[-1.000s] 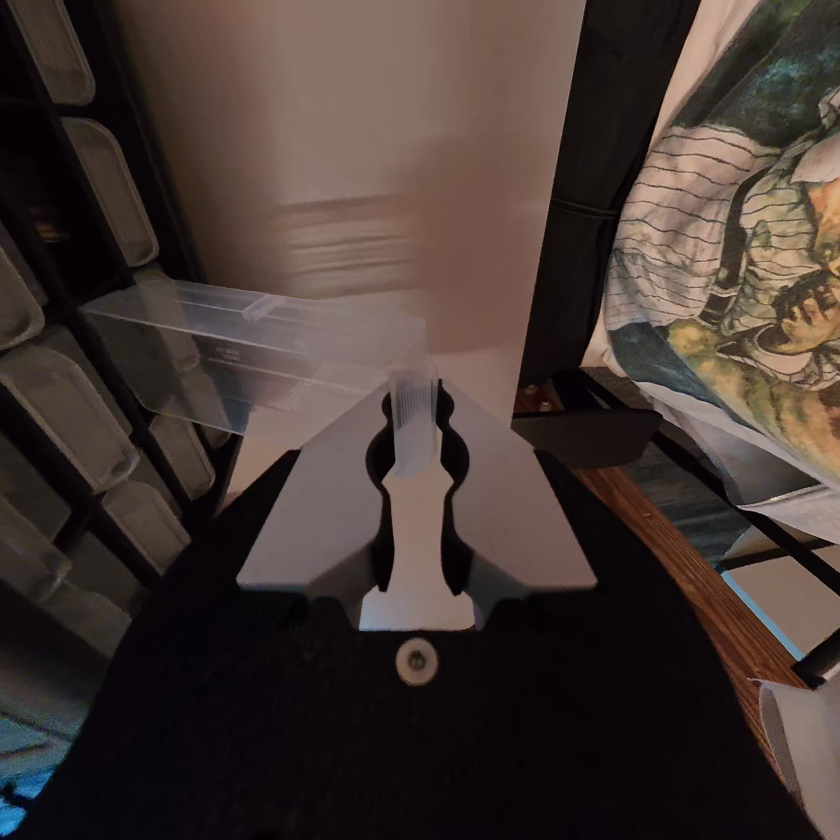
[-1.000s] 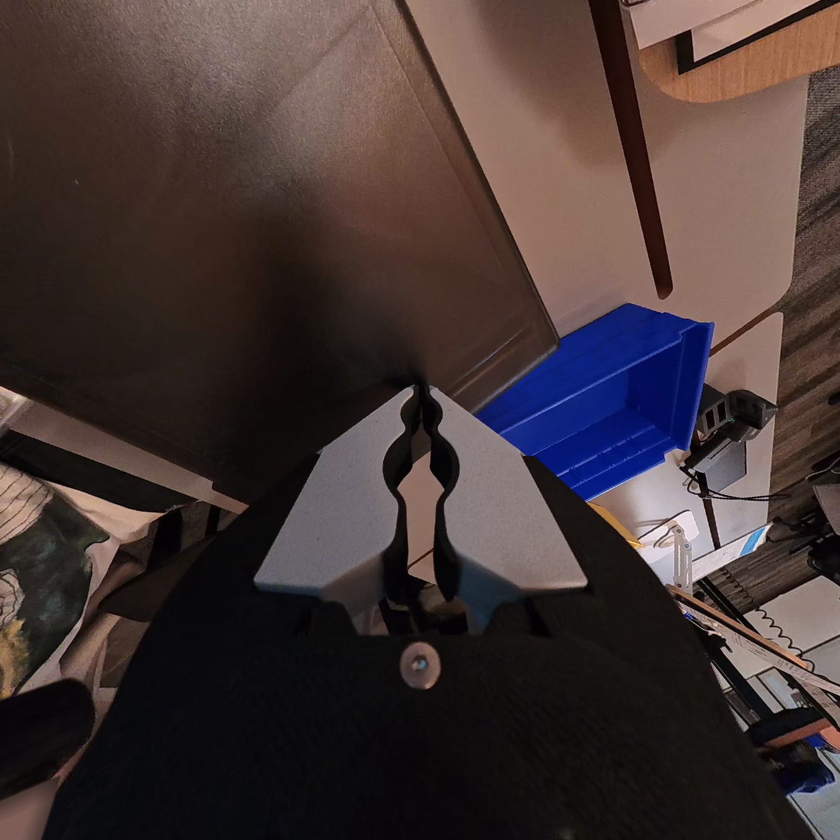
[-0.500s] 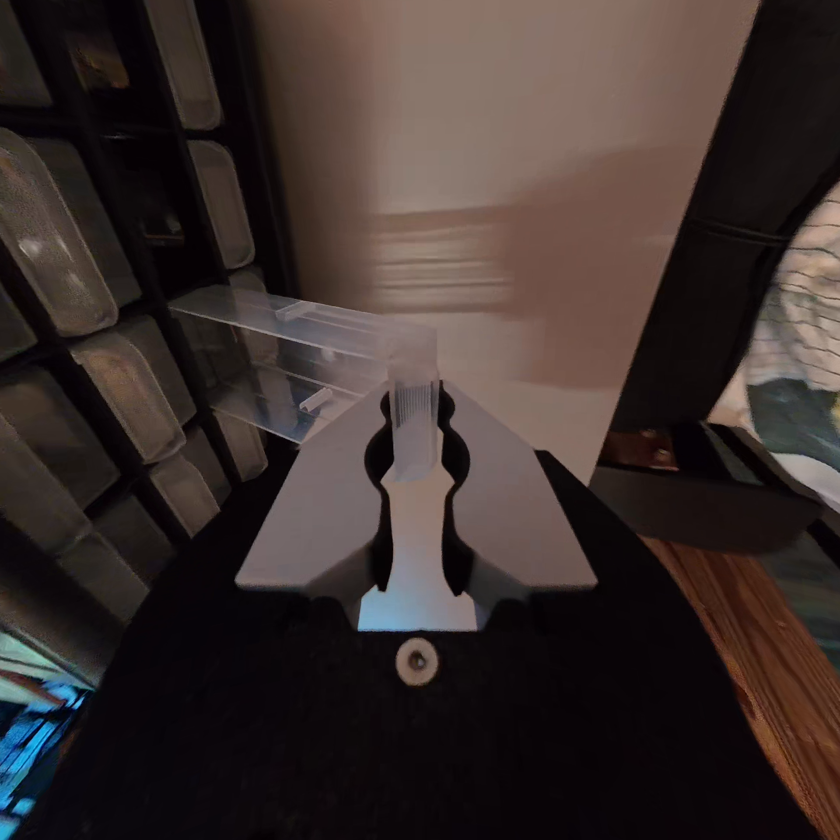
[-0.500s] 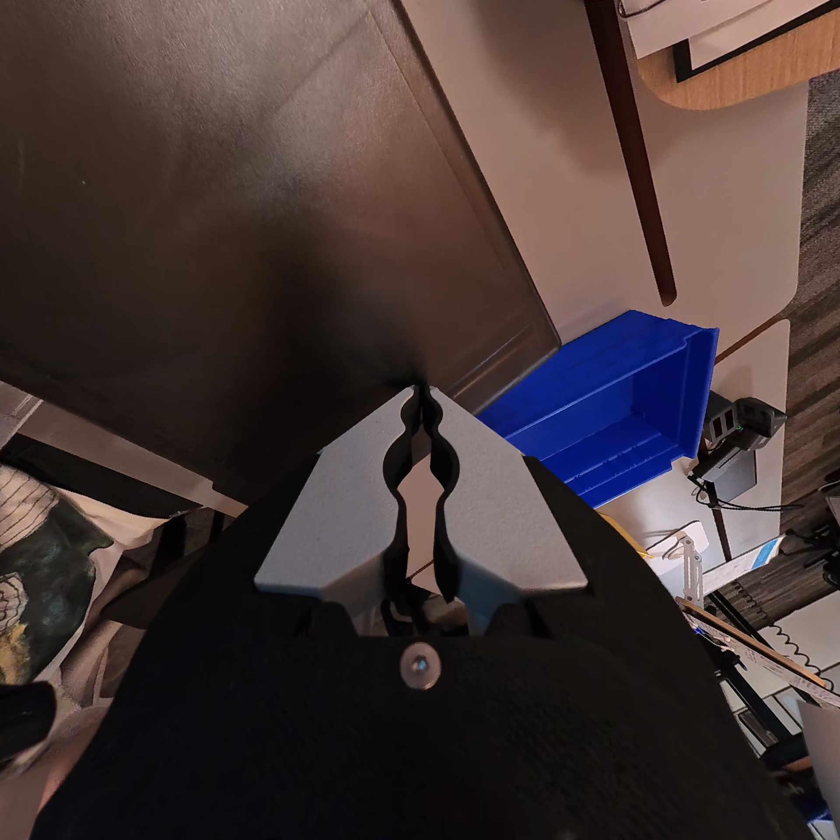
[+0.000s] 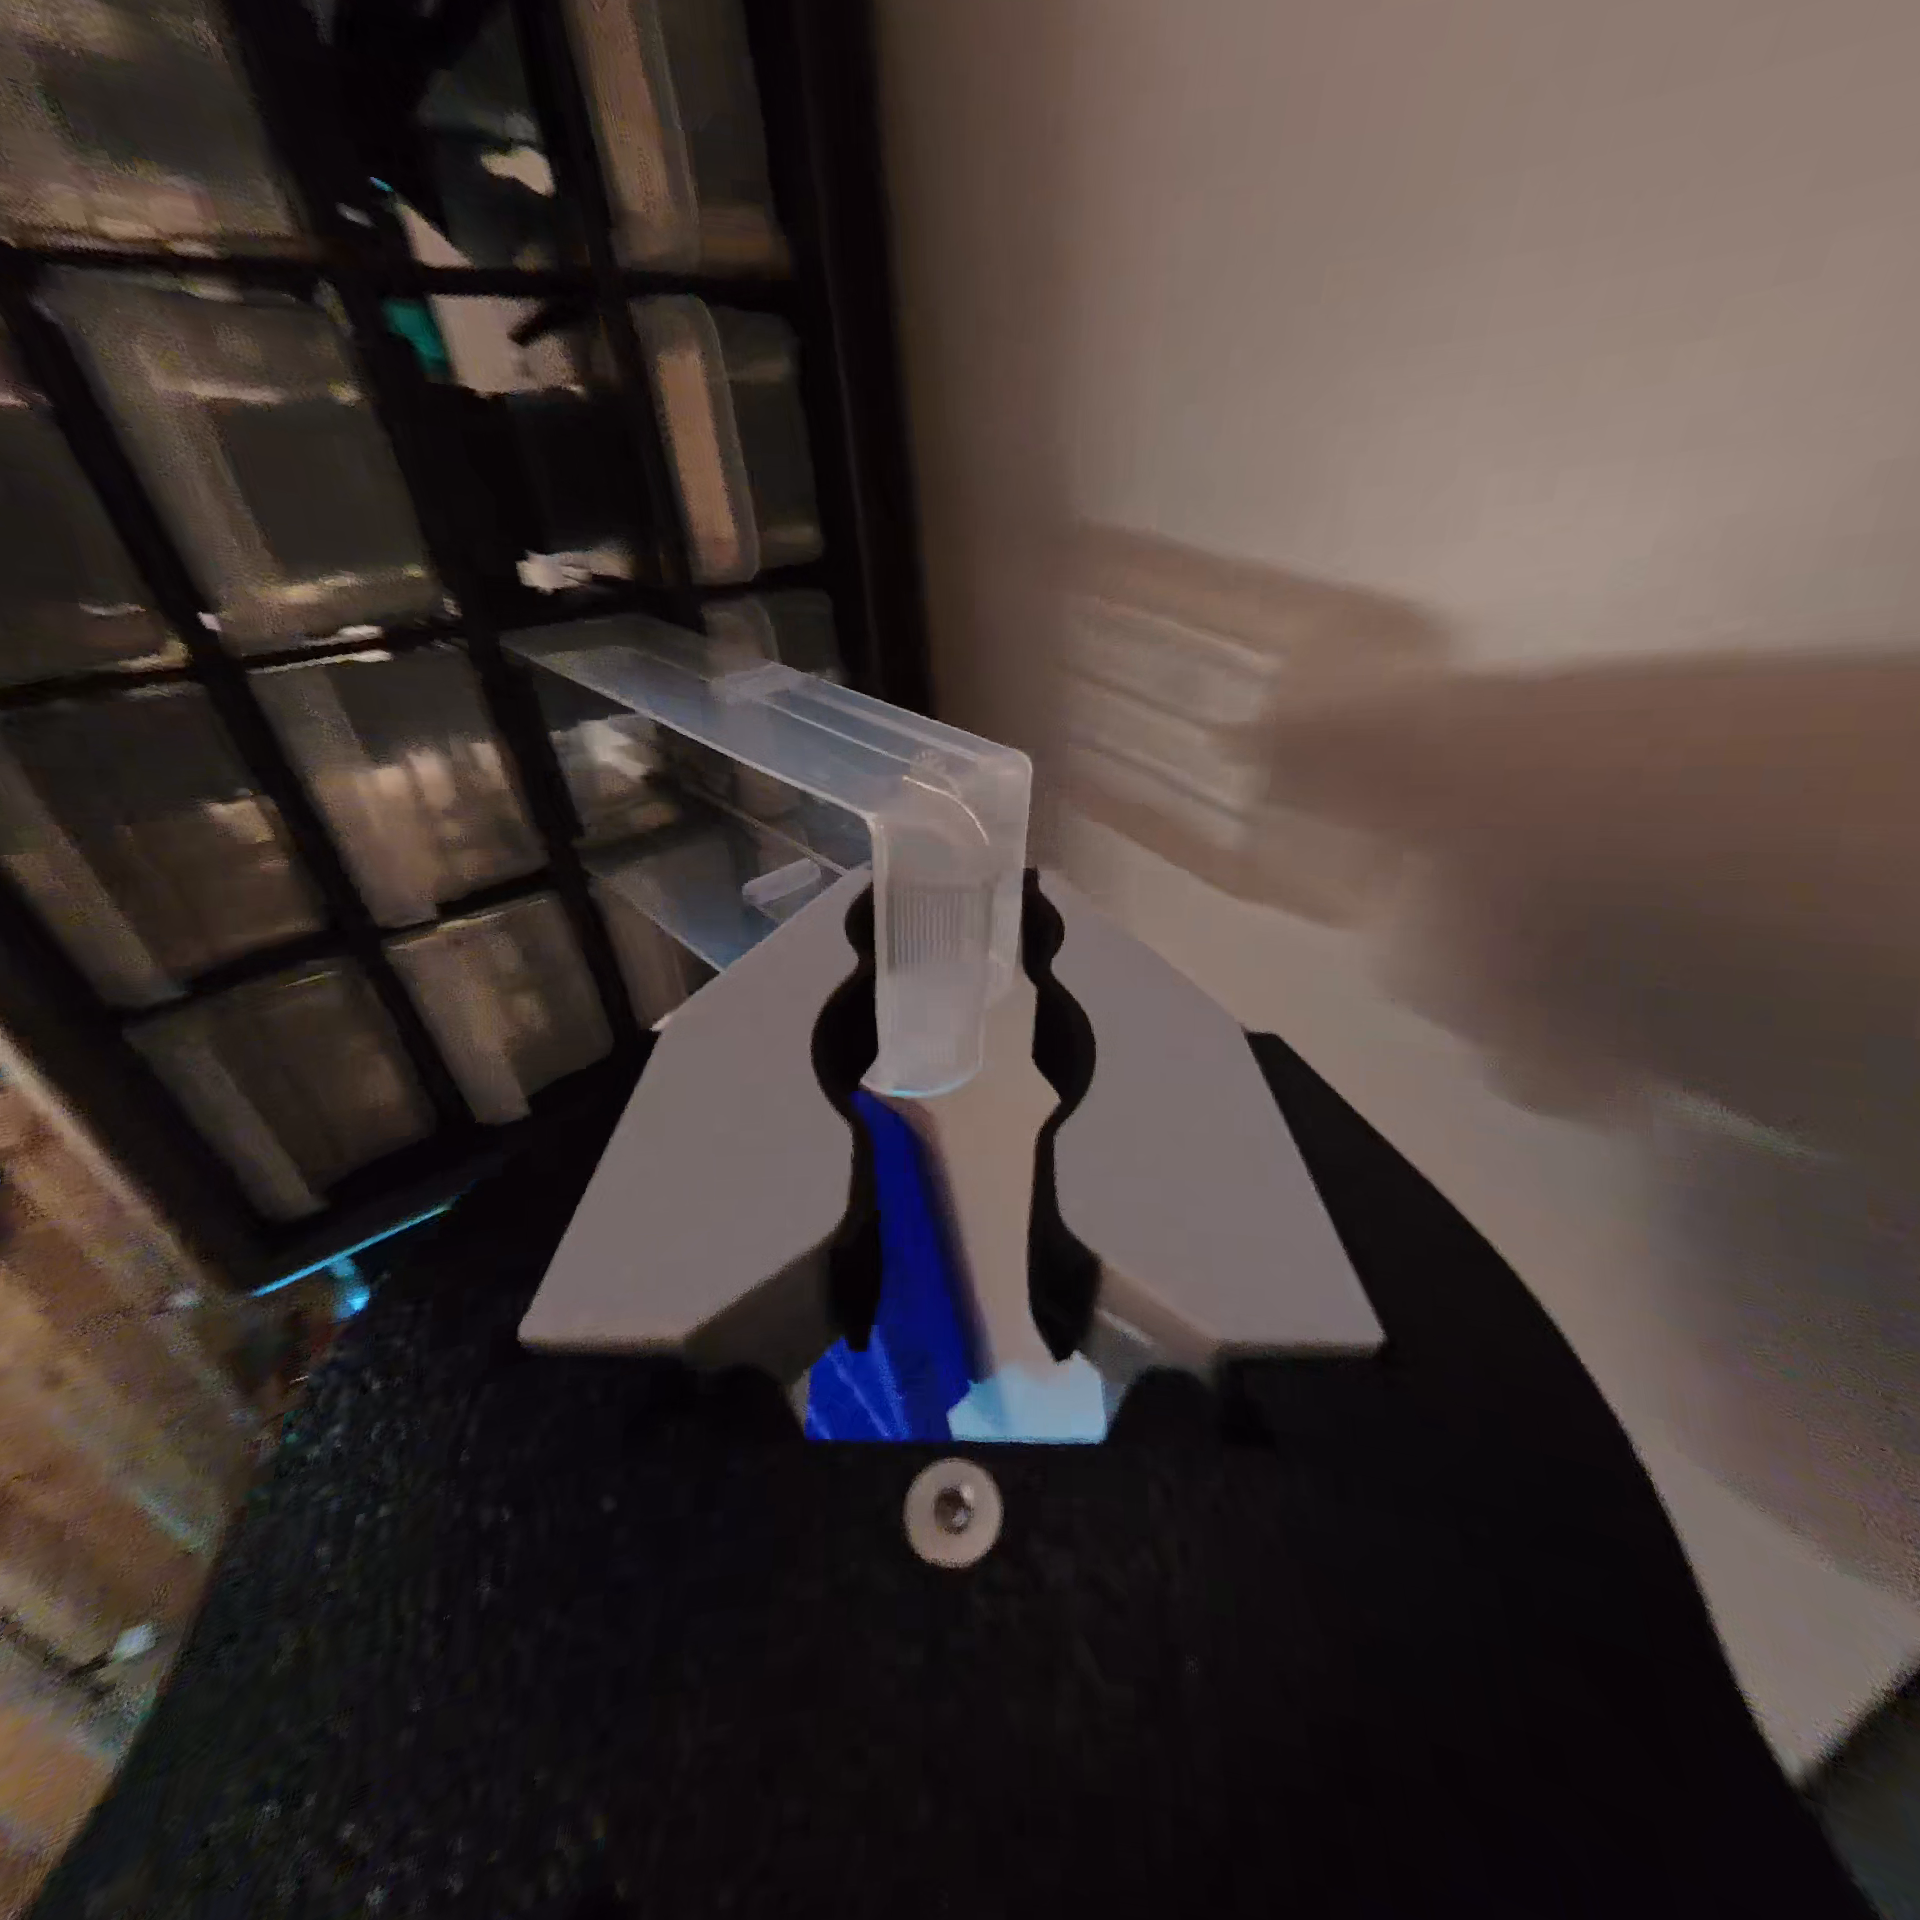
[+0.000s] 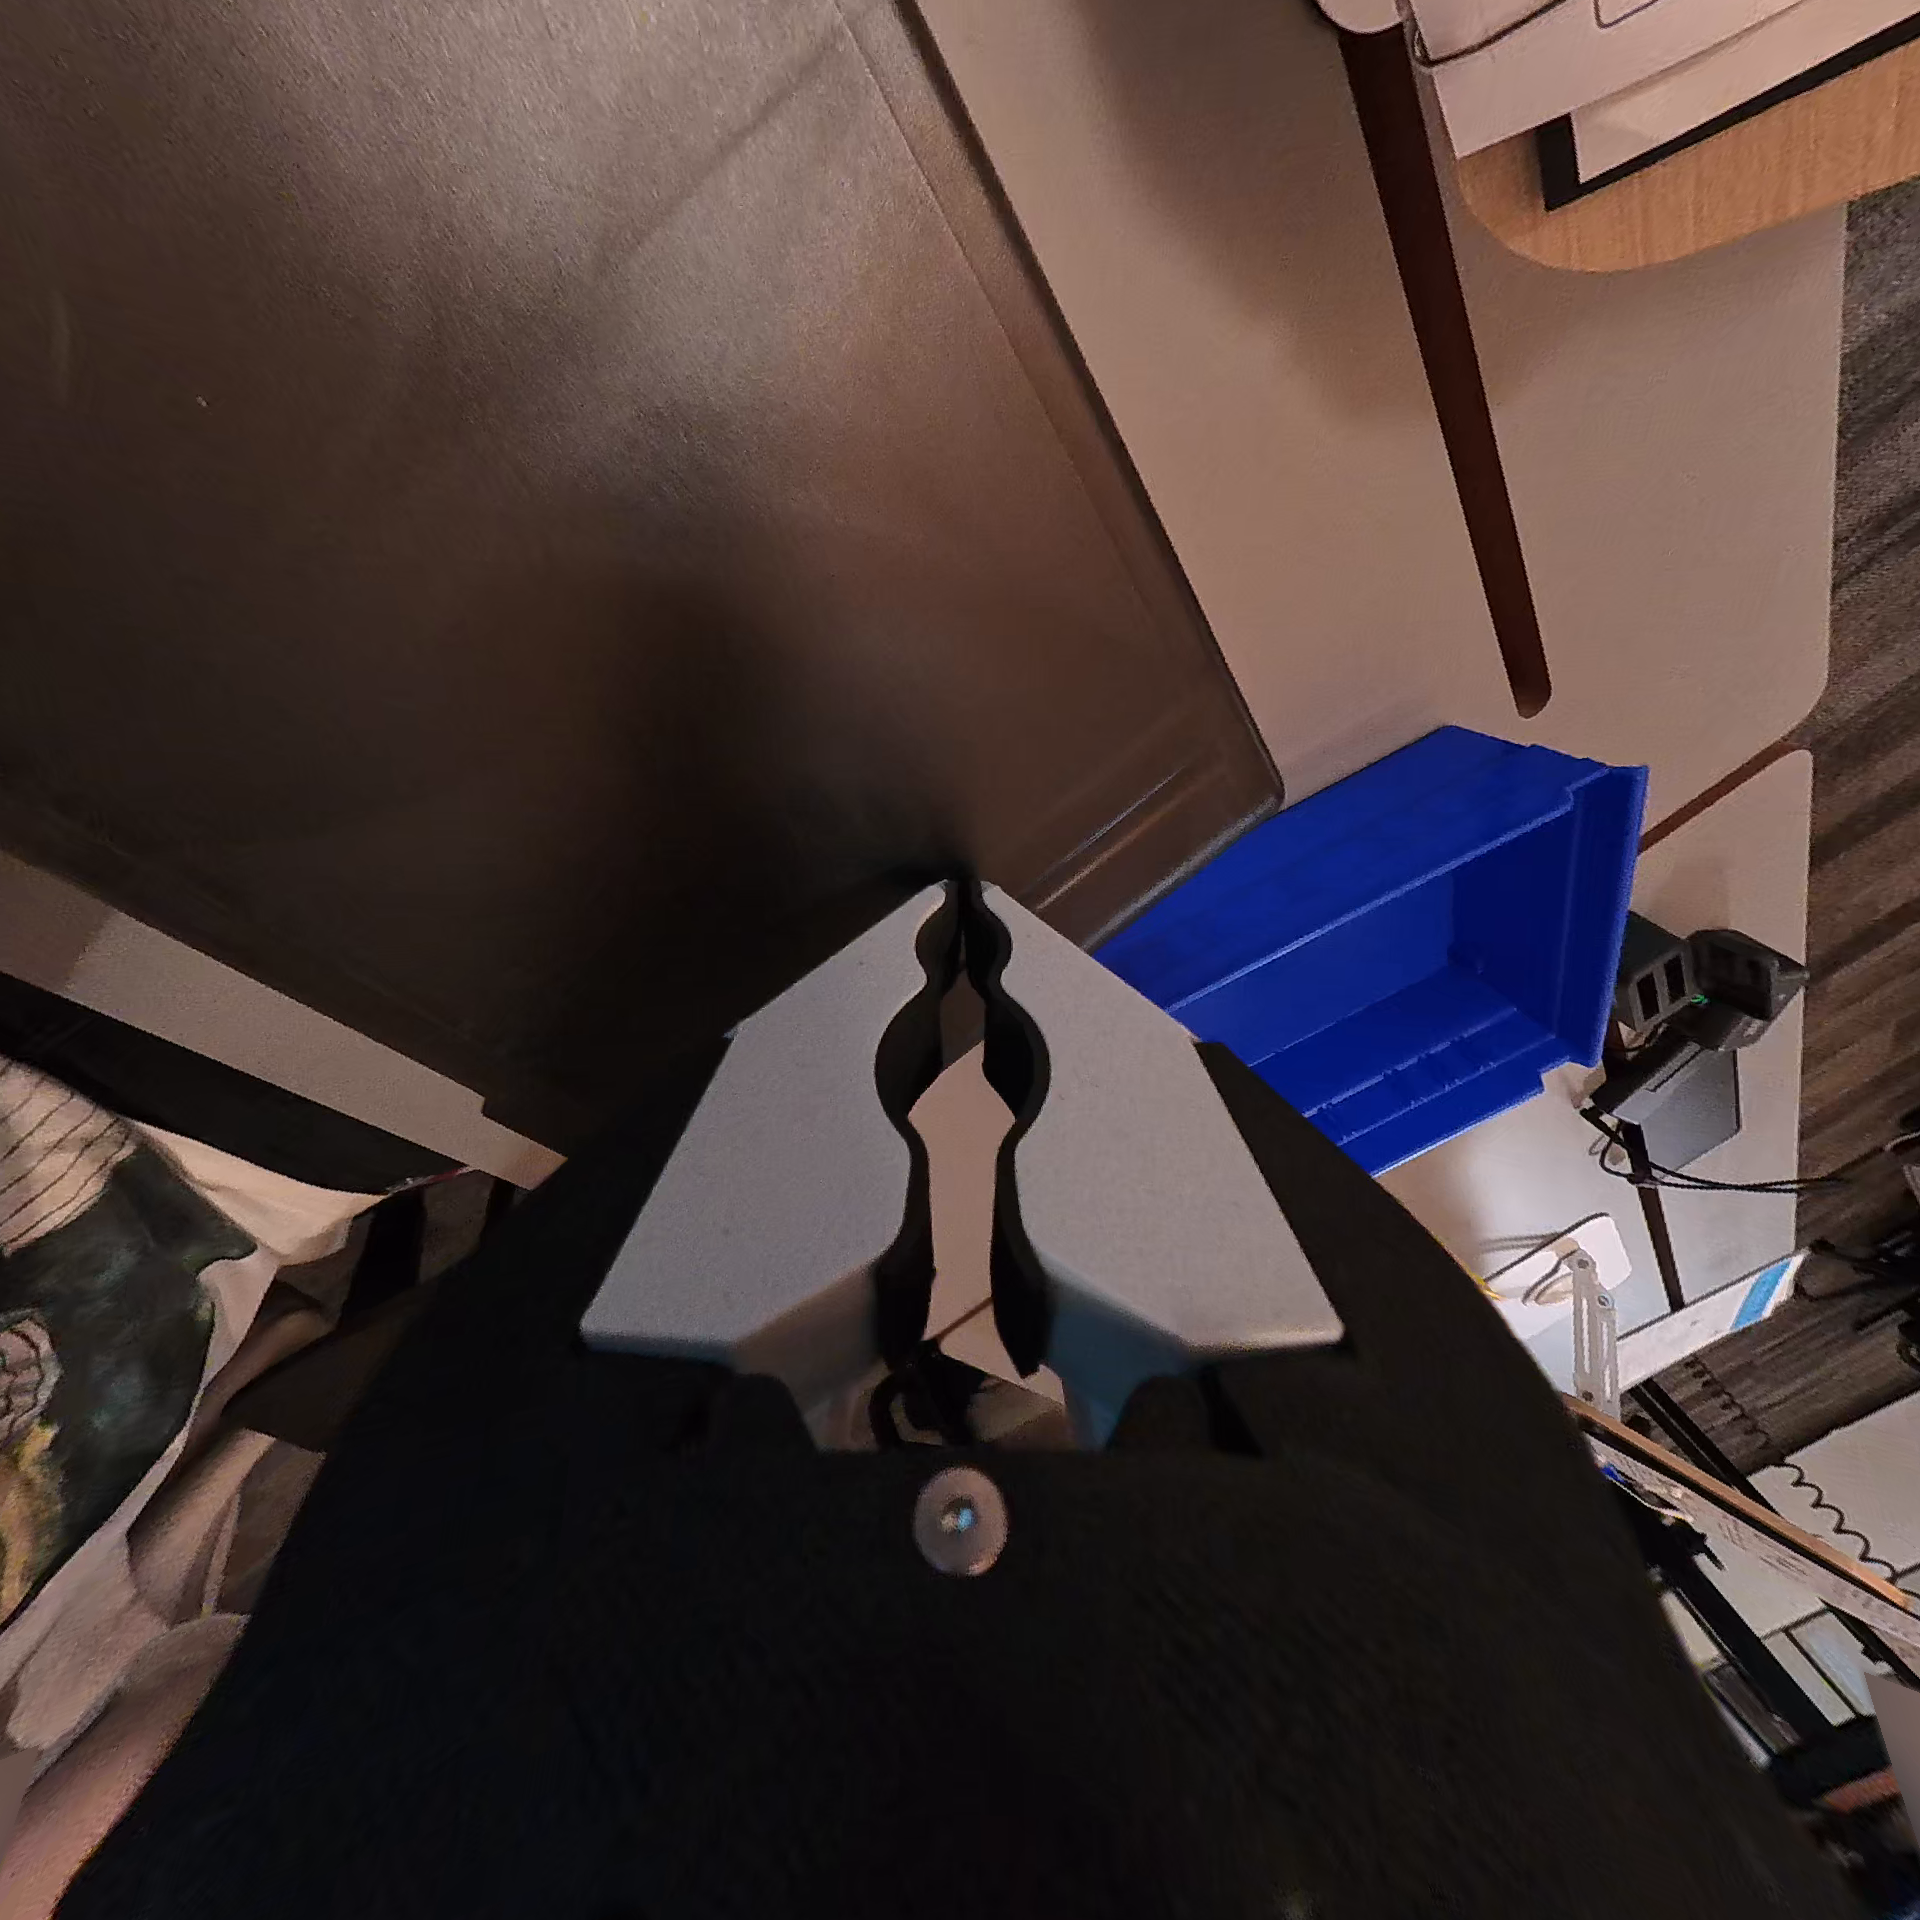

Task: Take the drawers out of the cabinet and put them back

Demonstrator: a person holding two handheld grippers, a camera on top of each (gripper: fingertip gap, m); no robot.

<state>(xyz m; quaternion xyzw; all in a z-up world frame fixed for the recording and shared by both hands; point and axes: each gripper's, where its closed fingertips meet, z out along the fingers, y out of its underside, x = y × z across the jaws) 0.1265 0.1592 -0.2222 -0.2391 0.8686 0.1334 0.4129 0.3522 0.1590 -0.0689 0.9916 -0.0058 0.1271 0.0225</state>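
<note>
The left gripper (image 5: 951,914) is clamped on the ribbed front handle of a clear plastic drawer (image 5: 769,748), which it holds in the air. The drawer runs from the fingers back to the left, toward the black cabinet (image 5: 343,644), and its far end is at the front of the cabinet, near the right column of slots. If that end is already inside a slot or only in front of it, I cannot tell, because this part is blurred. The cabinet is a dark grid frame full of other frosted drawers (image 5: 343,790), all pushed in. To the right of the held drawer there is a plain light wall (image 5: 1351,312) with a soft shadow on it. Between the left fingers, lower down, a piece of something blue is visible. The right gripper (image 6: 964,904) is closed with nothing between its fingers; the tips meet, and they are at the edge of a large dark panel (image 6: 520,468). If they touch it, I cannot say. To the right of this panel a blue bin (image 6: 1455,935) lies open on a pale table (image 6: 1299,312). At the near left there is a printed cloth (image 6: 94,1299).
</note>
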